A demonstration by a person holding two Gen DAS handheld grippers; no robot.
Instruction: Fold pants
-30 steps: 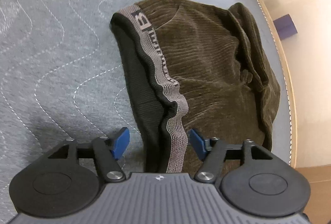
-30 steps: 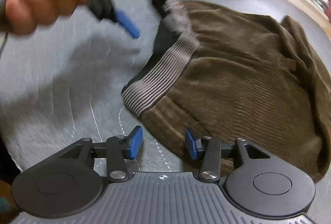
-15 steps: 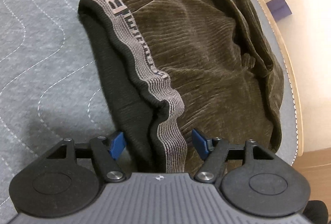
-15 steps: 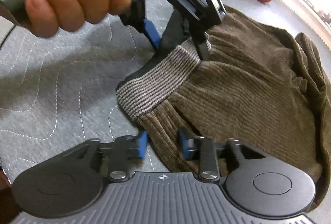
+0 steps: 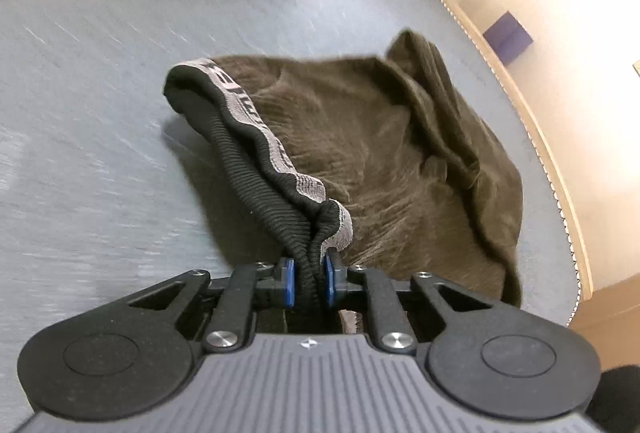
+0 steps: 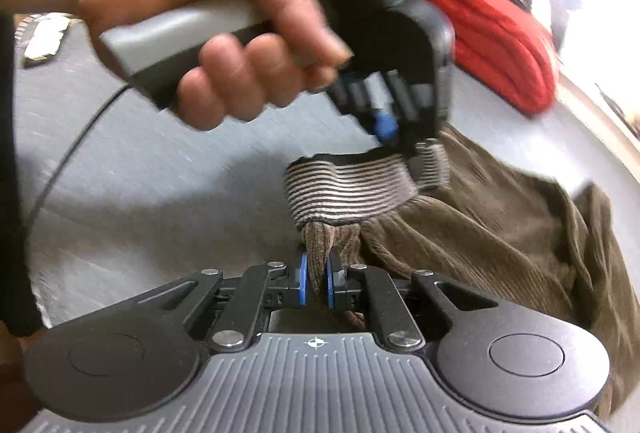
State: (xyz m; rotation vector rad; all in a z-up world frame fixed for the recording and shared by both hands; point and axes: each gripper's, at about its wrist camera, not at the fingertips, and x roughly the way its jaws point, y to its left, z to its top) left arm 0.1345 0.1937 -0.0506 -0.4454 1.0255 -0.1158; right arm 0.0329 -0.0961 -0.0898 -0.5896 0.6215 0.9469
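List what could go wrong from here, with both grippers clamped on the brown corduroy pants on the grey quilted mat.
1. The right gripper pinches only a small tuck of the brown corduroy pants just below the striped waistband; it may slip as the pants are raised.
2. The left gripper, whose jaws have just closed, holds a bunched waistband, so the fold could start twisted.
3. The legs lie crumpled near the grey quilted mat's edge and may drag off.

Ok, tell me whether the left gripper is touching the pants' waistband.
Touching: in the left wrist view, the left gripper has its blue pads clamped on the bunched waistband.
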